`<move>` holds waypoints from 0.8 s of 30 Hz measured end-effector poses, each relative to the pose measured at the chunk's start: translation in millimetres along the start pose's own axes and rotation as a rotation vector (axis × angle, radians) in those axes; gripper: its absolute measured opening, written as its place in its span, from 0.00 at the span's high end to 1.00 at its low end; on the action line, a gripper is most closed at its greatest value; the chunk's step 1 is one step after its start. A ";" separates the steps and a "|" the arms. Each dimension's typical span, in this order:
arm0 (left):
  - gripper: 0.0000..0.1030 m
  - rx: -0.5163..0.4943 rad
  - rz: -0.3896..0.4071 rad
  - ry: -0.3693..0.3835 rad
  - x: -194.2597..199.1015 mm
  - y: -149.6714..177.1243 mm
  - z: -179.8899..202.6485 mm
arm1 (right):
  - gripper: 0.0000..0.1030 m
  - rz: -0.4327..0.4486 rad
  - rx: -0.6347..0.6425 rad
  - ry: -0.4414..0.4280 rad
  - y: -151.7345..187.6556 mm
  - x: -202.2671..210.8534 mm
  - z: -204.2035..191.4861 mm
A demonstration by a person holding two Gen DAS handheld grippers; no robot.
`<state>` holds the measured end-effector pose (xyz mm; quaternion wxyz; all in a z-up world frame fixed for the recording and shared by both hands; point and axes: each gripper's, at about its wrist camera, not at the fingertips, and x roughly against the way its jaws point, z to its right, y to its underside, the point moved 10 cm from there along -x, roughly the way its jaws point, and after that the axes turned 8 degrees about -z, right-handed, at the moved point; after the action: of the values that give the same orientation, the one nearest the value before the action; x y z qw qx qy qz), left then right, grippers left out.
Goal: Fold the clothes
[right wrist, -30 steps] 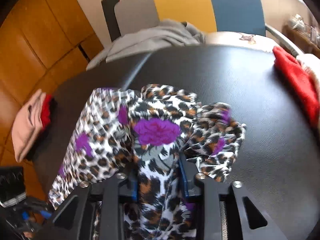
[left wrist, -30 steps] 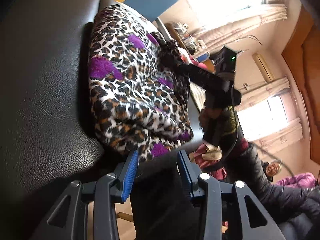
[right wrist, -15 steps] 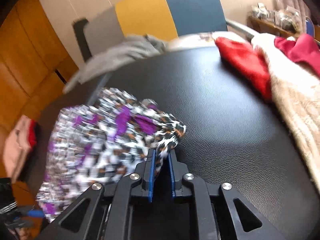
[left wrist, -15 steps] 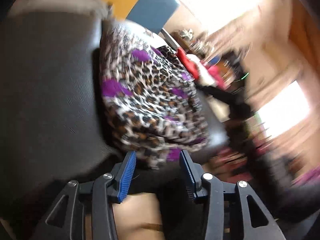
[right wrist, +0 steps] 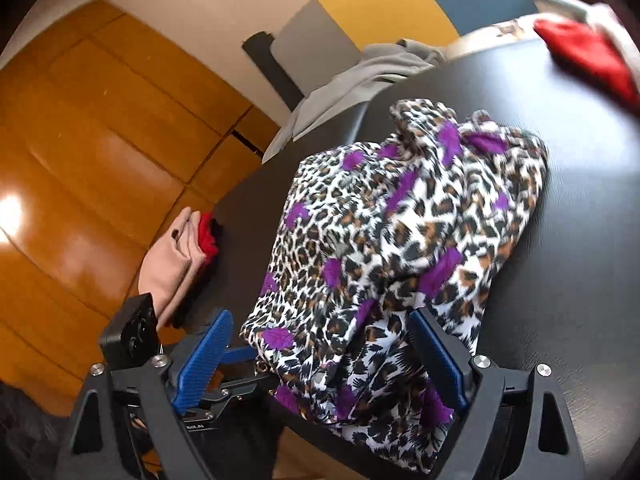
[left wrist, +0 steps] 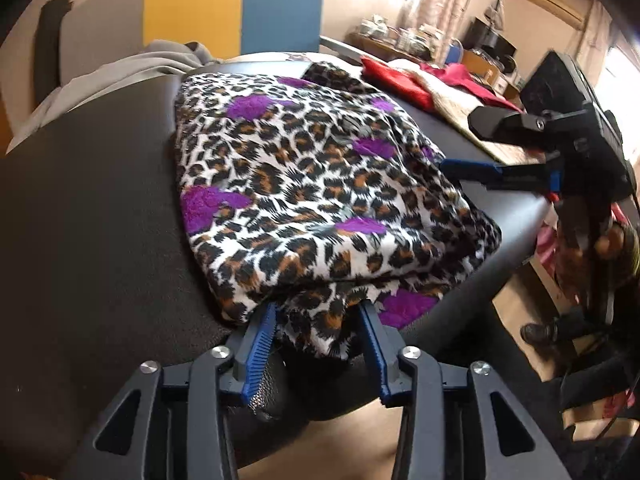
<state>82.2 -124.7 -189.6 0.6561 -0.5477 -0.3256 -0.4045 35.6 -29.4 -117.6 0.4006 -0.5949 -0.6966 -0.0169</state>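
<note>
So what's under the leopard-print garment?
The leopard-print garment lies folded on the black padded surface; its own lower layers show at the near edge. Anything beneath the middle is covered.

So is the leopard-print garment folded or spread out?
Folded: the leopard-print garment lies as a compact, layered bundle on the black table, edges doubled under.
</note>
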 end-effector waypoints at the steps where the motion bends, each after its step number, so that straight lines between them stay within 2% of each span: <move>1: 0.75 0.007 0.001 -0.006 0.7 0.4 -3.2 | 0.12 0.021 -0.005 -0.011 -1.4 2.2 -0.5; 3: 0.81 0.019 0.003 -0.020 2.1 1.2 -9.9 | 0.13 0.033 0.002 -0.016 -0.8 2.5 -3.6; 4: 0.88 0.023 0.006 -0.030 2.9 1.2 -13.2 | 0.14 0.029 0.010 -0.010 -0.8 -0.3 -4.8; 7: 0.96 0.027 0.035 -0.023 14.0 4.9 -17.8 | 0.27 -0.011 -0.006 0.035 2.1 -14.9 2.8; 8: 0.96 0.028 0.049 -0.010 18.1 5.2 -17.0 | 0.50 -0.031 -0.021 0.053 5.0 -21.7 7.0; 9: 0.96 0.016 0.072 0.004 24.8 4.2 -14.3 | 0.82 -0.048 -0.037 0.070 7.7 -28.2 10.1; 10: 0.96 -0.003 0.101 0.018 33.0 2.5 -10.5 | 0.95 -0.053 -0.037 0.086 8.7 -31.5 10.0; 13: 0.97 -0.042 0.160 0.038 58.7 4.3 -8.4 | 0.96 -0.020 -0.010 0.121 4.9 -28.1 0.5; 15: 0.97 -0.064 0.176 0.024 69.3 12.2 -15.0 | 0.96 0.046 -0.007 0.111 -1.2 -7.4 -7.1; 17: 0.97 -0.115 0.157 -0.026 66.7 23.8 -20.8 | 0.96 0.080 -0.017 0.104 0.7 9.8 -9.1; 20: 0.97 -0.162 0.098 -0.086 52.7 43.6 -31.8 | 0.96 0.027 -0.035 0.161 21.6 8.6 8.6; 22: 0.96 -0.164 0.058 -0.086 42.9 57.5 -36.0 | 0.97 -0.019 -0.060 0.197 36.2 -1.6 29.2; 24: 0.96 -0.171 0.041 -0.093 40.6 68.4 -35.8 | 0.99 -0.012 -0.063 0.205 37.7 -2.7 34.1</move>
<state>161.1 -161.9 -192.2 0.5994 -0.6265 -0.3087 -0.3912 48.9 -3.5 -159.4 0.4508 -0.5982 -0.6546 -0.1019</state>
